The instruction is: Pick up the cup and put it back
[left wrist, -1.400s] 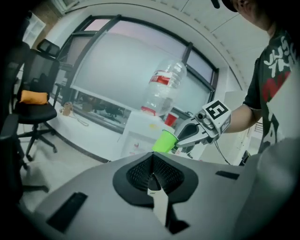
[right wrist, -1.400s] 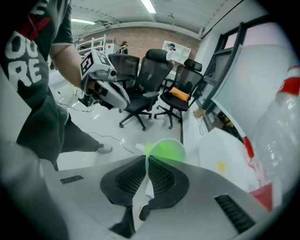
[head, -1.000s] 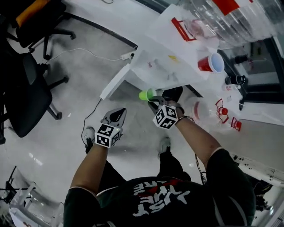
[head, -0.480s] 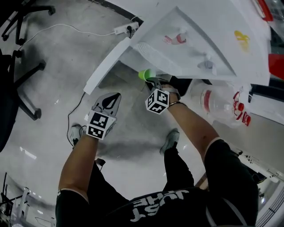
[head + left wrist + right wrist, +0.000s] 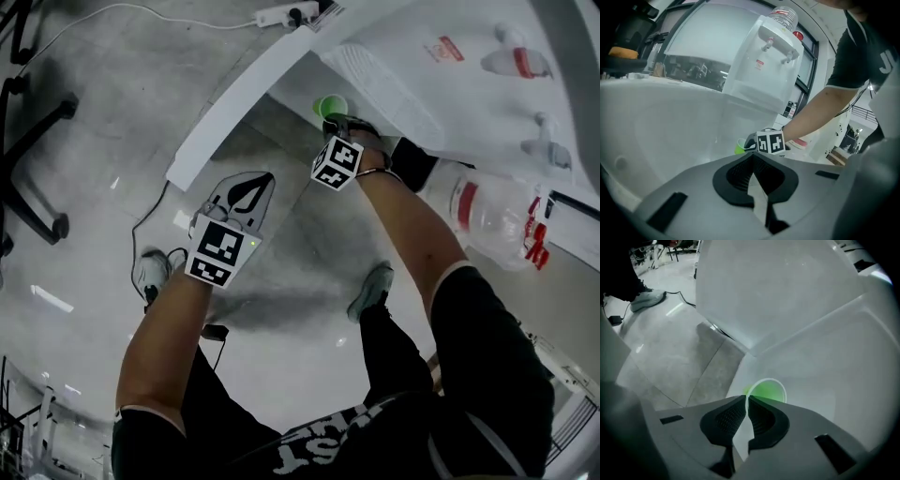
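Note:
A bright green cup (image 5: 329, 106) hangs low beside the white water dispenser (image 5: 487, 84), and my right gripper (image 5: 334, 125) is shut on its rim. In the right gripper view the cup's open mouth (image 5: 767, 391) faces the camera, with the rim pinched between the right gripper's (image 5: 746, 399) two pads. My left gripper (image 5: 265, 178) is held to the left of it over the grey floor, shut with nothing in it. From the left gripper (image 5: 753, 157) view, the cup (image 5: 739, 146) shows just left of the right gripper's marker cube.
A white board (image 5: 239, 108) leans against the dispenser's left side. A large water bottle (image 5: 492, 211) lies on the floor at the right. A power strip (image 5: 286, 14) and cable lie at the top, a chair base (image 5: 28, 187) at the left. The person's shoes stand below.
Both grippers have sunk toward the floor along the dispenser's side. The right one still holds the green cup. The head view has tipped further down and forward.

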Available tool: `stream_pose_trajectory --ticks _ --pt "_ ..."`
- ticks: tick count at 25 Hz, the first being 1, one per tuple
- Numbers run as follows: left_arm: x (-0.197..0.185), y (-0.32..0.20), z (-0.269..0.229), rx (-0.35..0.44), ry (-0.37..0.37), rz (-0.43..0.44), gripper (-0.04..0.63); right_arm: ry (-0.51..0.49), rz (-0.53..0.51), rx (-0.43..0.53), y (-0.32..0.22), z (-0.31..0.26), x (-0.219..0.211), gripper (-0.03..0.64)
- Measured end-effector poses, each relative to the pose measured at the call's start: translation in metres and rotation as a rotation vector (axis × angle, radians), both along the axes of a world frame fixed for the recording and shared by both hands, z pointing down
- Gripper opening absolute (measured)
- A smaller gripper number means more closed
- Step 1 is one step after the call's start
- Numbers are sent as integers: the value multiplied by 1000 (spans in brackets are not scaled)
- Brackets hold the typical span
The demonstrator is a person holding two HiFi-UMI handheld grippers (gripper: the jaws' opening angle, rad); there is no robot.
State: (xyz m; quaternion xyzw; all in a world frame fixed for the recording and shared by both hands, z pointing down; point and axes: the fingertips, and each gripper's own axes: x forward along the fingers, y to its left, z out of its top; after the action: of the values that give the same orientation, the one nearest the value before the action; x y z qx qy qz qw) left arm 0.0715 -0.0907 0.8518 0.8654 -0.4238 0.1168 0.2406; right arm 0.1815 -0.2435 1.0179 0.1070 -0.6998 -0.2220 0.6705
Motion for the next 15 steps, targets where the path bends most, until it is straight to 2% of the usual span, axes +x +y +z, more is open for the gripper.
stream_pose_trajectory --ticks 10,15 --pt "-11 8 19 -21 -4 -2 6 108 8 50 -45 25 4 46" --pt "-7 9 21 -27 1 4 6 117 33 40 -50 31 5 46"
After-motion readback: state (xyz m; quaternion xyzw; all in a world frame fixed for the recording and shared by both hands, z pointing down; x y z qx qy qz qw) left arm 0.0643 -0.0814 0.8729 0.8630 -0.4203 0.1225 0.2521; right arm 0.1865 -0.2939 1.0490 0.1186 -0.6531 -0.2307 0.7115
